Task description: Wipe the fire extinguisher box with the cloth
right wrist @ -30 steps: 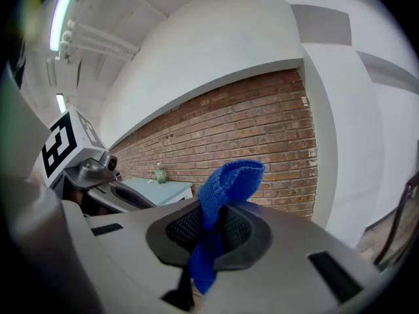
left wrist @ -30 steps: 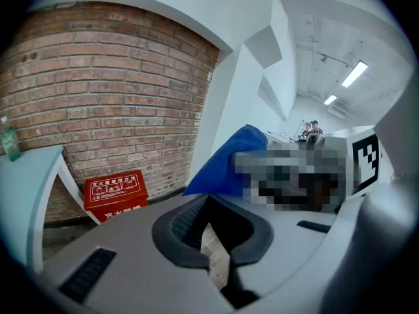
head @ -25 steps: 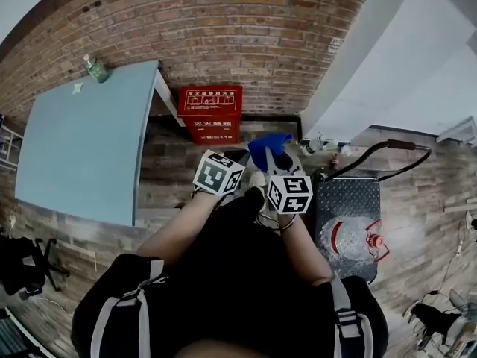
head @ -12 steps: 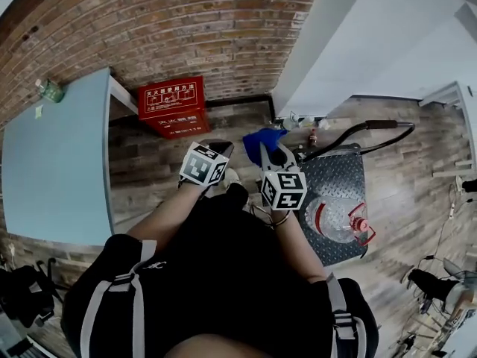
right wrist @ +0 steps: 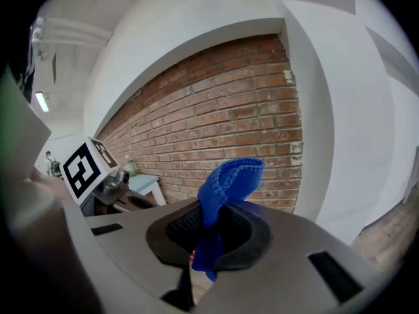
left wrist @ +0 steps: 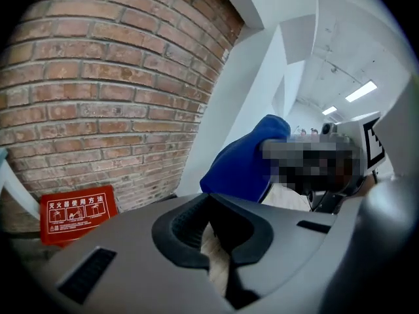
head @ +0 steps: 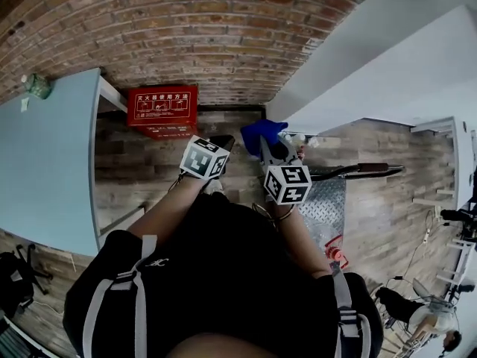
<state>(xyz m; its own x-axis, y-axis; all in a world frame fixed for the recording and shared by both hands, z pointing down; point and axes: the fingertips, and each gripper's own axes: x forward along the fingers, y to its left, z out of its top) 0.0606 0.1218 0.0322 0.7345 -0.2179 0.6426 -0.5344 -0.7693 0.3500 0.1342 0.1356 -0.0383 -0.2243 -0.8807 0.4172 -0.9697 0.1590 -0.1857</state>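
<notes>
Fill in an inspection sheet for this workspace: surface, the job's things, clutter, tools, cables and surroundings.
Surface: wood-plank floor; the box stands on it.
Job's things: red fire extinguisher box against the brick wall, beside the blue table; blue cloth held up, apart from the box.
Clutter: green bottle on the table; metal trolley at the right, carrying a clear jug with red parts.
Grippers: left tool shut, nothing between its jaws; right tool shut on the cloth.
Cables: nothing seen.
Surroundings: brick wall ahead, white wall to the right.
</notes>
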